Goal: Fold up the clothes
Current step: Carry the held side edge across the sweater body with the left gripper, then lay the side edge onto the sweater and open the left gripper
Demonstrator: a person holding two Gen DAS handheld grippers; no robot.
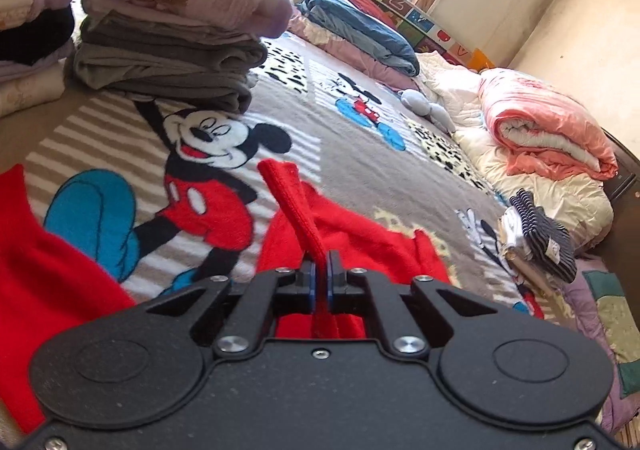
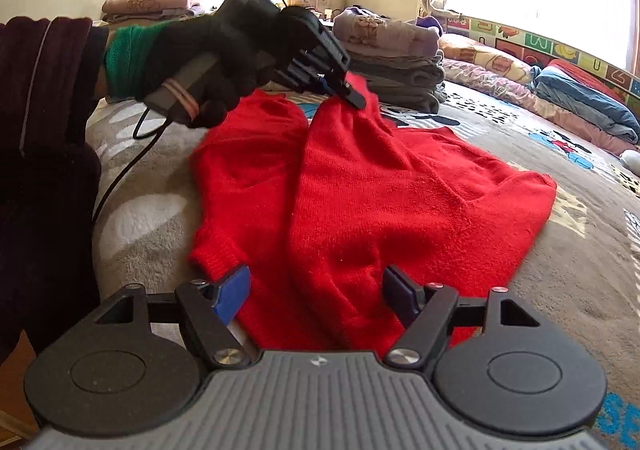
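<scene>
1. Left wrist view: the left gripper is clamped on a ribbed edge of the red sweater, which is pinched between the blue pads and lifted into a raised strip. Which part of the sweater this edge belongs to cannot be told.
2. More red fabric is seen at the lower left of this view, cut off by the frame and partly hidden behind the gripper body.
3. The sweater is spread on a cartoon mouse blanket covering the bed.
4. A stack of folded clothes, grey below and lilac on top, is set on the blanket beyond the sweater; its left side runs into other piles cut off at the edge.
5. A rolled pink quilt and a striped garment are seen well apart at the right; smaller items near them are too blurred to name.
6. Right wrist view: the right gripper is held with jaws wide apart just over the near hem of the sweater; nothing is gripped.
7. The gloved hand holding the left gripper is seen here, the sweater pulled up into a peak at its fingertips.
8. A dark sleeve is cut off at the left edge.
</scene>
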